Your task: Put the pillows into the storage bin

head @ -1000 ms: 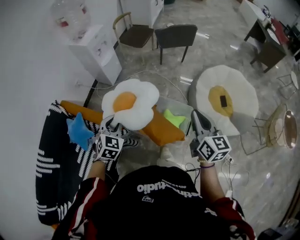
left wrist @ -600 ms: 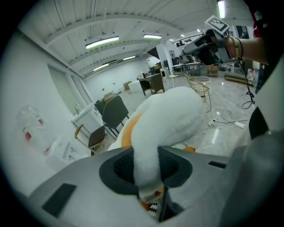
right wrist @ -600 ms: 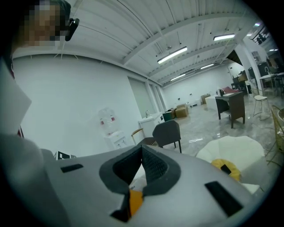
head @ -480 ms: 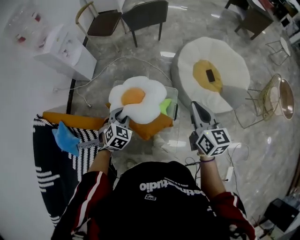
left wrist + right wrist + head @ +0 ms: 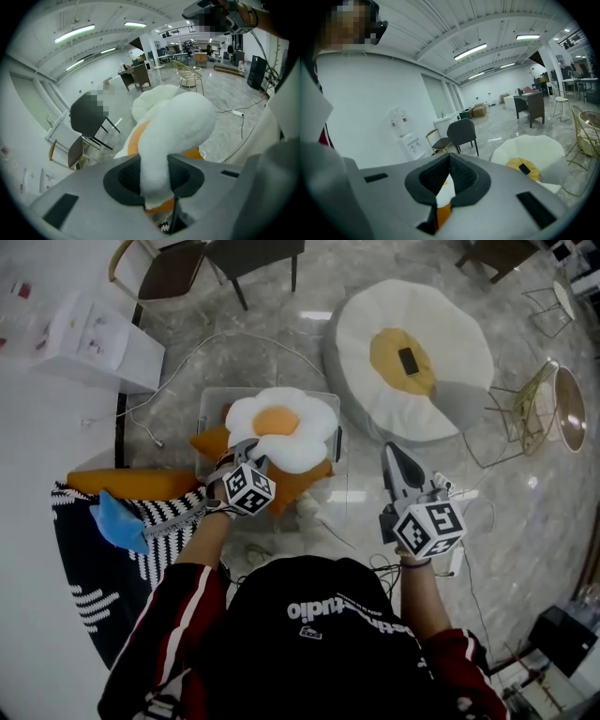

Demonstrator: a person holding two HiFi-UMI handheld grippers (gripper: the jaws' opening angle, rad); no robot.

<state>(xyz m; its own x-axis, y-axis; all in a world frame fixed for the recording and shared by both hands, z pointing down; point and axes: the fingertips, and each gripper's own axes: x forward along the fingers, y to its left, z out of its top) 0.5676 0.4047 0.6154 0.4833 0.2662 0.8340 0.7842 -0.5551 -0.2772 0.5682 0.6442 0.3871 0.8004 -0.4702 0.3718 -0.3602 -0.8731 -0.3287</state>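
Egg pillow [image 5: 279,432] over bin [image 5: 204,427], above orange pillow [image 5: 305,481] in it; edge pinched by L gripper [image 5: 242,450], jaws just eased wider w/ pillow between, prob. for drop-in. R gripper [image 5: 394,454] right of bin, pressed together, empty; kept clear, one hand enough.

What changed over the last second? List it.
The left claw carried the white-and-orange fried-egg plush pillow across until it hung over the clear plastic storage bin, still gripping it. The right claw stayed shut and empty beside the bin.
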